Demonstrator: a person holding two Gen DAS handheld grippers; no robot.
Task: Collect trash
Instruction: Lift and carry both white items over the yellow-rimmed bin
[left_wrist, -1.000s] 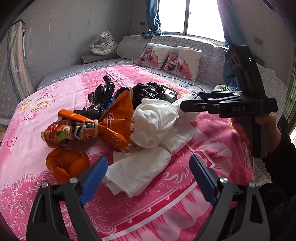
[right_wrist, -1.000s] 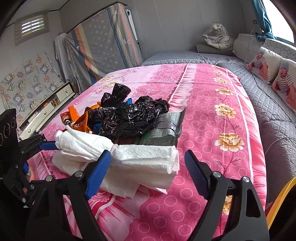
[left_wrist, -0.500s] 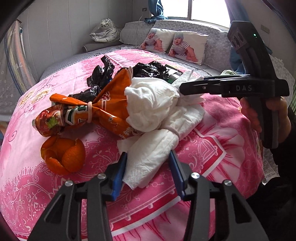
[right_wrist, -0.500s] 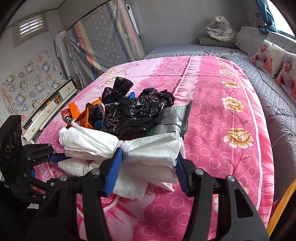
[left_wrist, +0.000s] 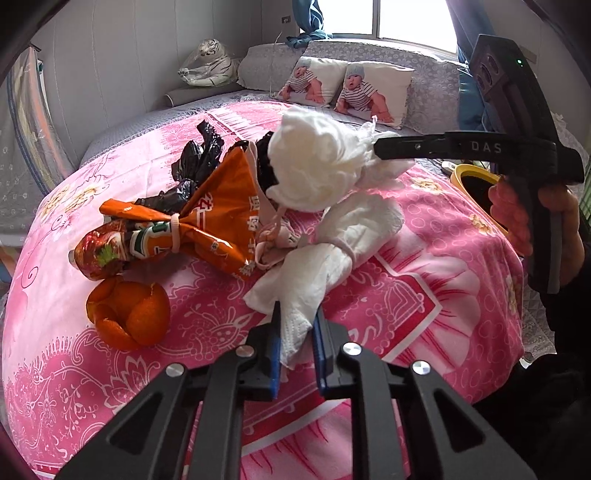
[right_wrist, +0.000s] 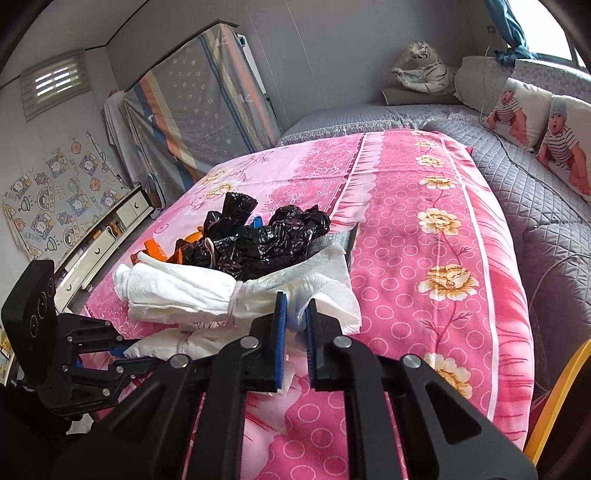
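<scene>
My left tool is pinching the near end of a white tissue bundle that lies on the pink flowered bedspread, its blue pads pressed against the paper on both sides. My right tool is closing on the end of a second white tissue bundle, with the paper squeezed between its pads; seen from my left side, that bundle hangs raised above the bed at the tip of the tool's black fingers. Just behind the tissues lies the rest of the trash: an orange snack wrapper tied in the middle with a band, crumpled black plastic bags, and an orange peel just beside the wrapper's near end. A yellow-rimmed bin shows past my right hand, off the far side of the bed. Two printed pillows and a toy tiger sit at the head of the bed.
</scene>
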